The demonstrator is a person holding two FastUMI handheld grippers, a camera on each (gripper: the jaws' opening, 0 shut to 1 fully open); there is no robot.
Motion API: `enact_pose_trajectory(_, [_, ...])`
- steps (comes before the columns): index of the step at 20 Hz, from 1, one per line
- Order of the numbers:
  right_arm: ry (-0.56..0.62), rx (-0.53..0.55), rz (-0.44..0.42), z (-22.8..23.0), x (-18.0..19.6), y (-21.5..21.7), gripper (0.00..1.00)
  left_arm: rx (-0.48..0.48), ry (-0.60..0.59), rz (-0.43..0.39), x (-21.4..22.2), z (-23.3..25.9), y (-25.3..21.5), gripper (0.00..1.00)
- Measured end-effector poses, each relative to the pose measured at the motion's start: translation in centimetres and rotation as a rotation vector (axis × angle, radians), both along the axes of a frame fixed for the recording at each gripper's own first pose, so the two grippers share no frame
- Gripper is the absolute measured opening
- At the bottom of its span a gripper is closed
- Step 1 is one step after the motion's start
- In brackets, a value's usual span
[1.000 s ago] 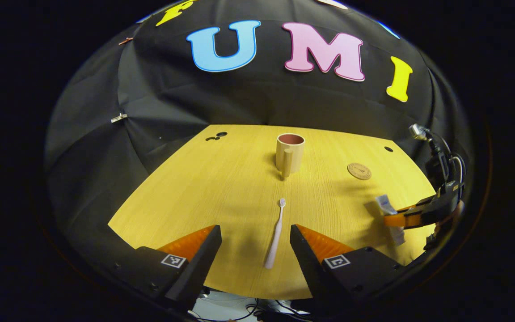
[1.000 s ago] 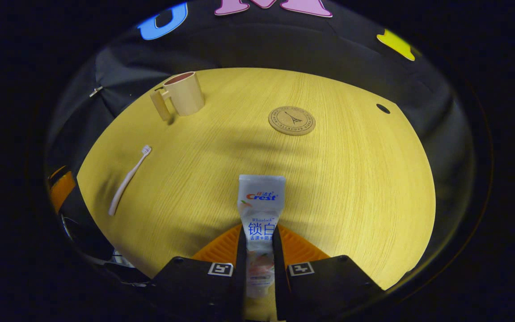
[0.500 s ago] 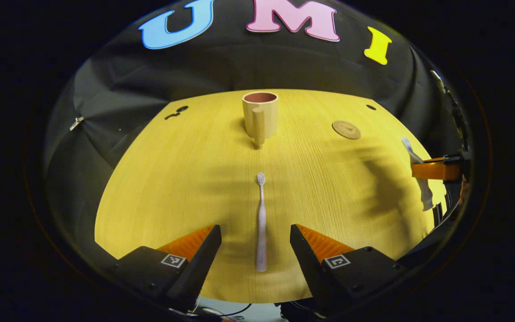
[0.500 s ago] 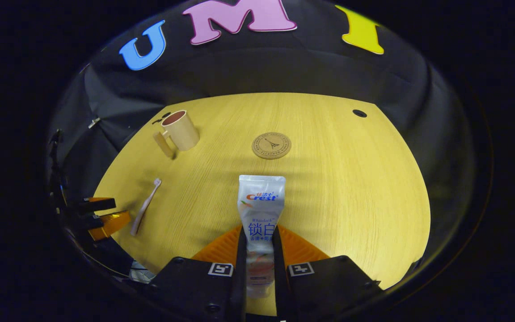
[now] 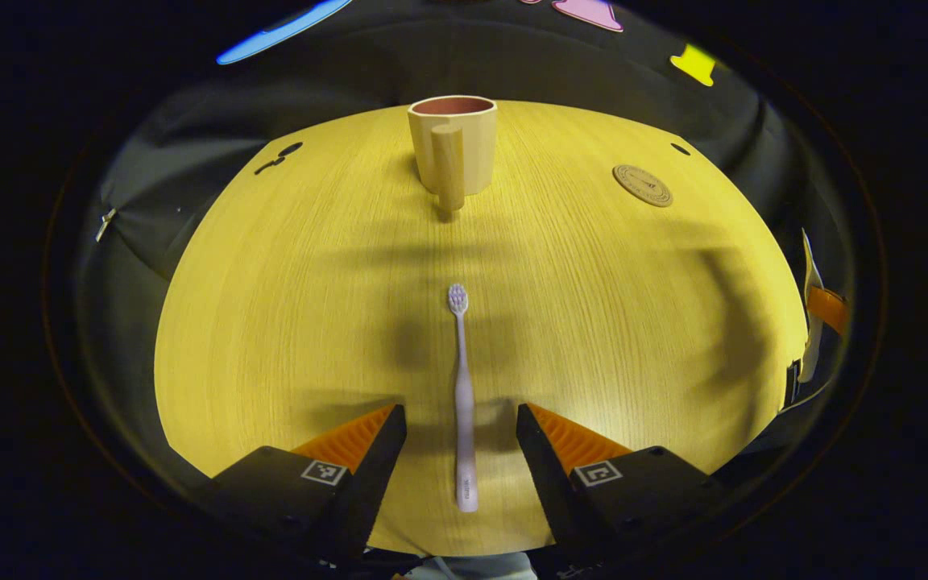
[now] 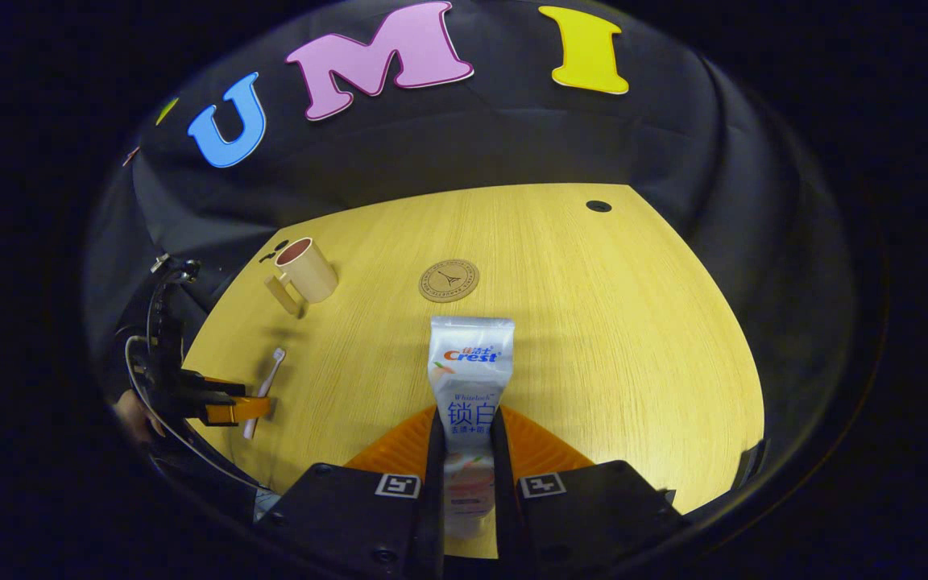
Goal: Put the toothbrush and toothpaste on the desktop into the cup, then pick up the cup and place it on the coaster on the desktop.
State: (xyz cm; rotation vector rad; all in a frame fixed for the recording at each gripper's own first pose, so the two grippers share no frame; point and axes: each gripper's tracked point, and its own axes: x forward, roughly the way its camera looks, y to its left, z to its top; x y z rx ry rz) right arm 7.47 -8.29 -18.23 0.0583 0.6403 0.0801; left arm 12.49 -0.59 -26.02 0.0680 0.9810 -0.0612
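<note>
While the right gripper (image 6: 464,451) clamps the toothpaste (image 6: 468,379) between both fingers, tube pointing forward and lifted off the desk (image 6: 593,322), the left gripper (image 5: 461,439) hangs wide open over the toothbrush (image 5: 461,395), one finger on each side of the handle and neither touching it. The toothbrush lies flat on the wood, bristles toward the cup (image 5: 453,145), its tail end between the fingers. The cup stands upright near the far edge, handle facing the left gripper, with nothing visible inside. The coaster (image 5: 642,184) lies bare, to the right of the cup and well apart from it. In the right gripper view the left gripper (image 6: 230,407) shows low at the desk's near left corner, astride the toothbrush (image 6: 265,387). The step in hand looks like the first one — collecting both items, one secured and one about to be. The next move, I judge, calls for the left gripper to drop until its fingers reach the desk, then close squarely across the thin handle; a shallow pinch could let it roll or slip out. Both items then need carrying to the cup and tipping in end first — the cup is light-looking and might shift if bumped.
</note>
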Motion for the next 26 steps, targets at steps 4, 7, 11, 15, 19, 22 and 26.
enact_pose_trajectory(4, [0.011, 0.024, -0.010, -0.6, -0.7, -0.3, 0.30, -0.015, 0.038, 0.011, -0.3, -0.7, -0.2, 0.73])
enact_pose_trajectory(7, [0.015, 0.030, -0.003, -0.9, -0.7, 0.0, 0.30, -0.015, 0.064, 0.004, -0.4, -0.8, -0.5, 0.71])
enact_pose_trajectory(11, [0.023, 0.034, 0.021, -1.1, -0.5, 0.7, 0.30, -0.011, 0.089, -0.001, -0.1, -0.7, -0.5, 0.51])
enact_pose_trajectory(15, [0.008, 0.034, 0.053, -0.7, 0.6, 1.7, 0.30, -0.014, 0.102, 0.000, -0.1, -0.8, -0.4, 0.20])
enact_pose_trajectory(19, [-0.006, 0.025, 0.090, 0.1, 2.0, 2.8, 0.30, -0.020, 0.096, -0.007, -0.1, -0.6, -0.4, 0.09])
enact_pose_trajectory(22, [-0.033, 0.022, 0.116, 1.5, 3.4, 3.7, 0.30, -0.042, 0.061, 0.017, -0.2, -0.6, -0.5, 0.07])
enact_pose_trajectory(26, [-0.096, 0.009, 0.163, 4.5, 6.2, 5.4, 0.29, -0.087, 0.001, 0.028, -1.0, 0.4, -1.1, 0.07])
